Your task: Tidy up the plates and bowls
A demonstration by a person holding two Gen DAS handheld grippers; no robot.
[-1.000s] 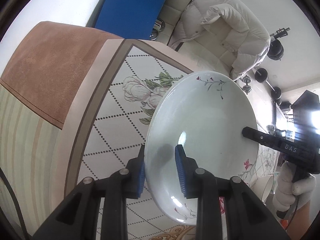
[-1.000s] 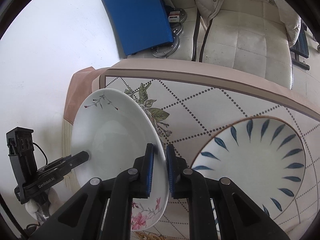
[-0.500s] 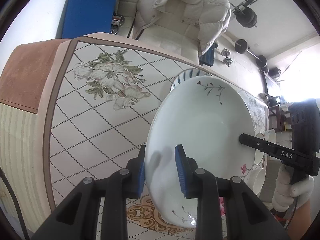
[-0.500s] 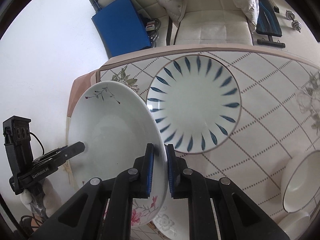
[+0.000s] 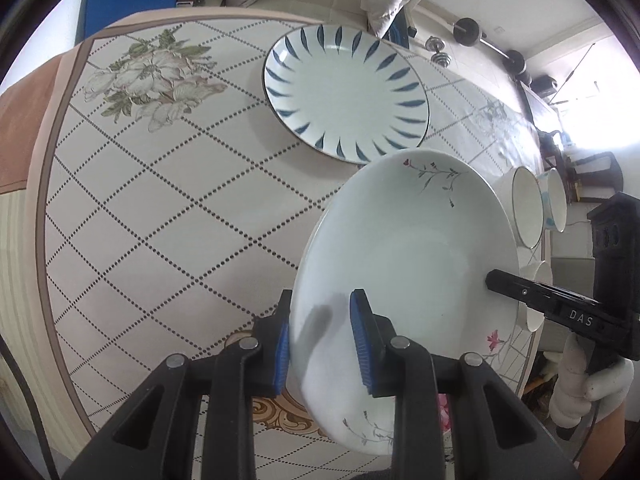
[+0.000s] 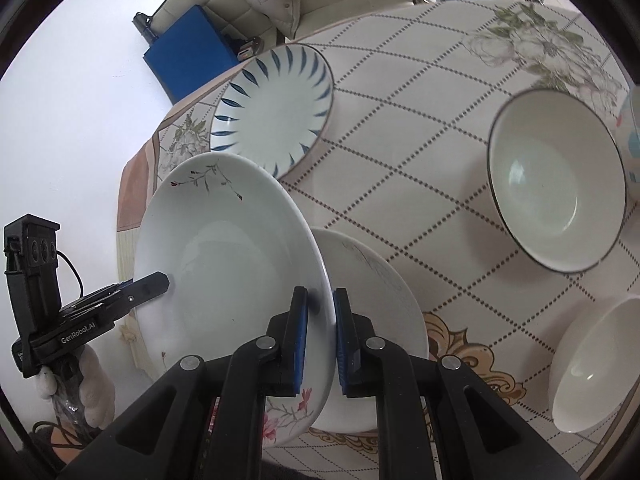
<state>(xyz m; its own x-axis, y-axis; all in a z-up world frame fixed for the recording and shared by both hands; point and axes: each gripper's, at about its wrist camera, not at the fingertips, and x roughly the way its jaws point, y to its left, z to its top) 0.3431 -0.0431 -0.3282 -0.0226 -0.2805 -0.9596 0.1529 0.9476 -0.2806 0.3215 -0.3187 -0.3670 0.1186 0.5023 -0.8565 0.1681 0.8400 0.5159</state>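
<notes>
Left gripper (image 5: 320, 344) and right gripper (image 6: 320, 340) clamp opposite rims of the white floral ceramic plate (image 5: 404, 276). It is held tilted above the diamond-patterned tablecloth (image 5: 160, 216).

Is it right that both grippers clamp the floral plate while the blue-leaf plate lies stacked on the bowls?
Not quite. Both grippers, left and right, do clamp the floral plate, but the blue-leaf plate lies alone on the tablecloth, apart from the bowls, as the right wrist view shows.

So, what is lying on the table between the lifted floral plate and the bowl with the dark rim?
In the right wrist view, another white plate lies beside the floral plate; then only bare tablecloth up to the dark-rimmed bowl.
</notes>
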